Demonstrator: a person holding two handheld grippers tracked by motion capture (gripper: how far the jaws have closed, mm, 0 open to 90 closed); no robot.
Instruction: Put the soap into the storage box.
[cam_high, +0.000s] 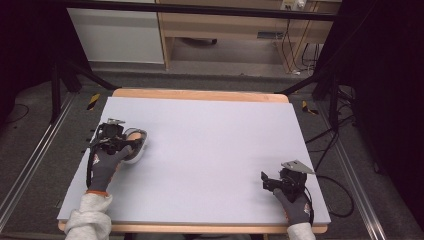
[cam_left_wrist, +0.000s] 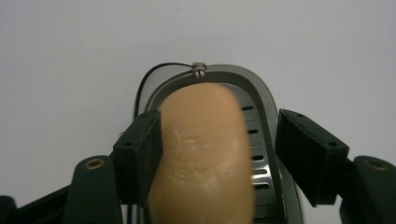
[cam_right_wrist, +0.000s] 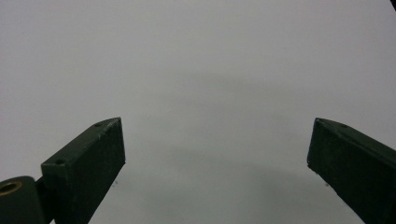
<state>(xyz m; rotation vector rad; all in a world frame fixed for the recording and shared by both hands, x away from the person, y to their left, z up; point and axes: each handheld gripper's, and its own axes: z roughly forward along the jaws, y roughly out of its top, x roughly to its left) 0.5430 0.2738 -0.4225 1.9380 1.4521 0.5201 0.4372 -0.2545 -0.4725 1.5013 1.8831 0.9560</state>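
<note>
A tan bread roll (cam_left_wrist: 201, 154) lies in a small grey slotted metal basket (cam_left_wrist: 261, 100) near the table's (cam_high: 215, 145) left edge. The left gripper (cam_left_wrist: 219, 149) straddles the roll, one pad touching, the other apart. The right gripper (cam_right_wrist: 217, 154) gapes empty, far right of the basket.

Before you lies a pale grey table top (cam_high: 210, 150) with a wooden rim. Beyond it you see a light wood cabinet (cam_high: 235, 25), black frame legs (cam_high: 55, 95) and cables (cam_high: 320, 145) on the dark floor.
</note>
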